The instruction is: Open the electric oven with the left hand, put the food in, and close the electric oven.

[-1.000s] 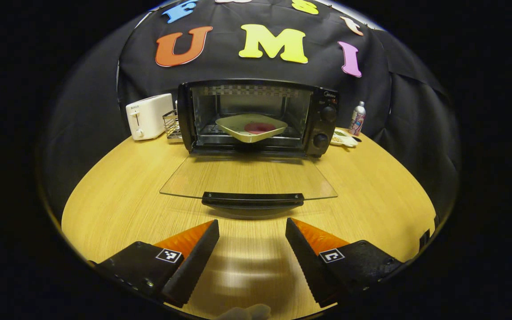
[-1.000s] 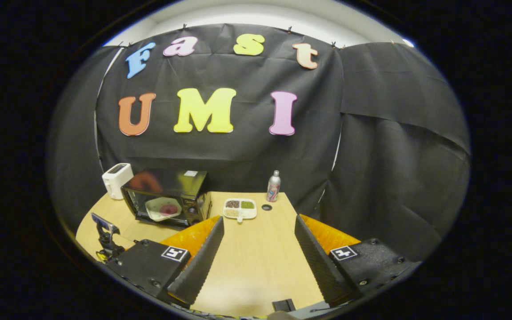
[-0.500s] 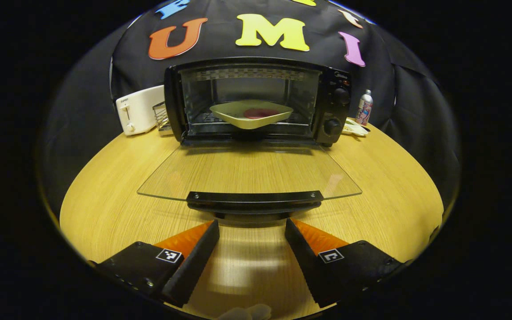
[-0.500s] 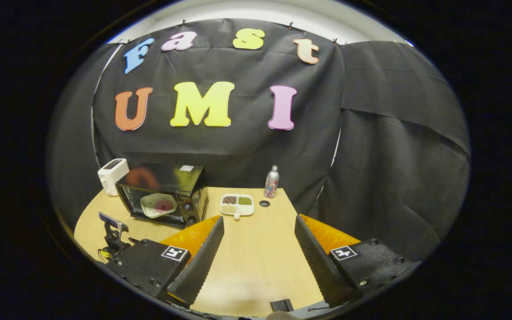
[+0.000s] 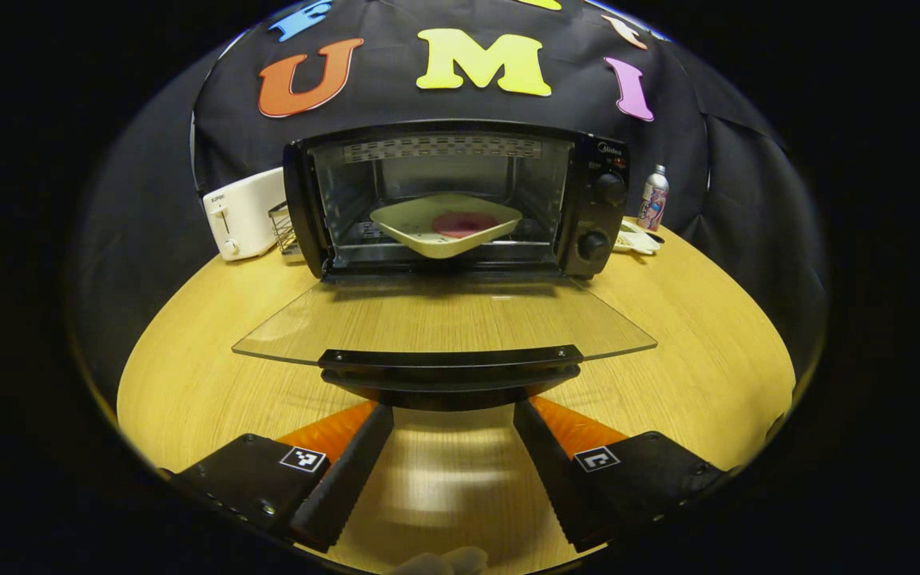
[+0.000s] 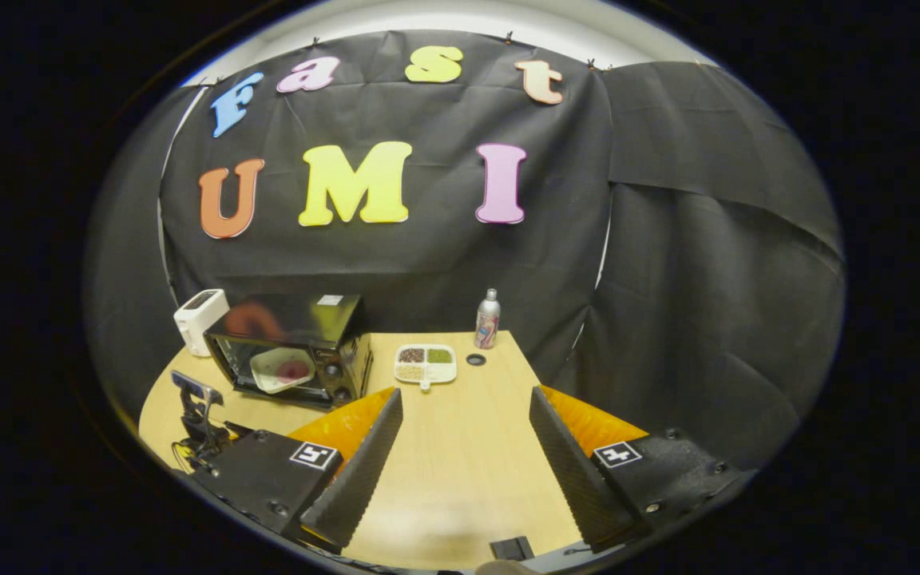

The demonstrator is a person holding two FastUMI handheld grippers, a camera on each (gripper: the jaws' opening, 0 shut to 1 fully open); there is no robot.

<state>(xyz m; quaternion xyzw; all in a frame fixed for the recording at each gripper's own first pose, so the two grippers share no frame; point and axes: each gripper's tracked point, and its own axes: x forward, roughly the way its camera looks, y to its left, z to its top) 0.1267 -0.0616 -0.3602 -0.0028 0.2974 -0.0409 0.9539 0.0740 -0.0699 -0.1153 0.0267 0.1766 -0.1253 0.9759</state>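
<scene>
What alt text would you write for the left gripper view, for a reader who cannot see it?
The left tongs are open, just below the handle of the oven's lowered glass door. A plate with red food sits inside the oven, on a wooden table.

Door handle [image 5: 450,375] hides left gripper [image 5: 452,415] fingertips. Toaster [image 5: 243,213] partly behind oven [image 5: 588,192]. Divided tray [image 6: 426,364] contents too small to identify.

left gripper [image 5: 450,411]: low and level, jaws spread wide, fingers pointing forward, nothing between them, tips partly hidden | right gripper [image 6: 465,399]: held higher, tilted downward, jaws spread wide, nothing between them | left gripper seen in the right gripper view [image 6: 192,399]: low at far left, state unclear.
</scene>
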